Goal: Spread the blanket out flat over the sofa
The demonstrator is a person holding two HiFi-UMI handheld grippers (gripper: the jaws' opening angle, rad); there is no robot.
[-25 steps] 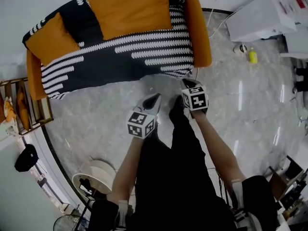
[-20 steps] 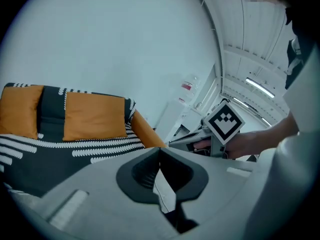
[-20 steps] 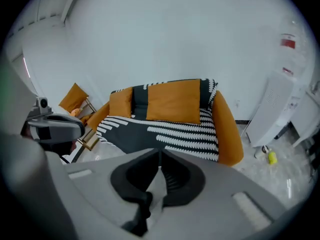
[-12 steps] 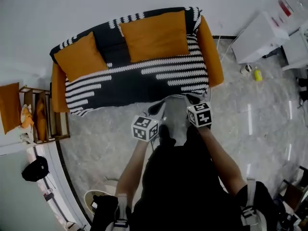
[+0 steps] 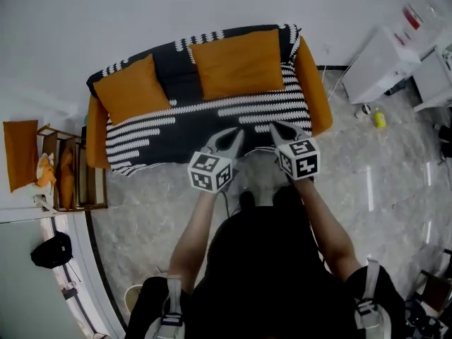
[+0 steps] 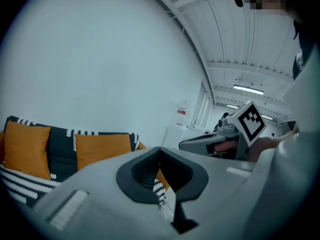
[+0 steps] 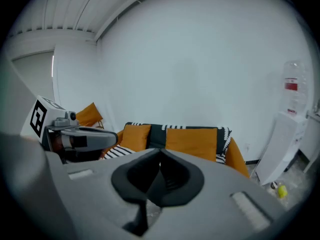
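Note:
The orange sofa (image 5: 316, 90) stands against the white wall, and the black-and-white striped blanket (image 5: 212, 119) lies over its seat and back. Two orange cushions (image 5: 131, 89) (image 5: 240, 62) lean on the backrest. My left gripper (image 5: 235, 133) is raised in front of the sofa's front edge, jaws together and nothing in them. My right gripper (image 5: 275, 127) hangs beside it; its jaws are closing the last bit, with nothing between them. In the left gripper view the pads (image 6: 150, 171) meet. In the right gripper view the pads (image 7: 172, 176) meet too.
A white appliance (image 5: 381, 62) and a yellow bottle (image 5: 380, 119) stand right of the sofa. A wooden shelf (image 5: 67, 179) and a loose orange cushion (image 5: 20, 143) are at its left. A black bag (image 5: 51, 249) lies on the marble floor.
Both grippers have risen side by side and now overlap the sofa's front edge in the head view. The sofa has shifted lower and toward the middle of that view.

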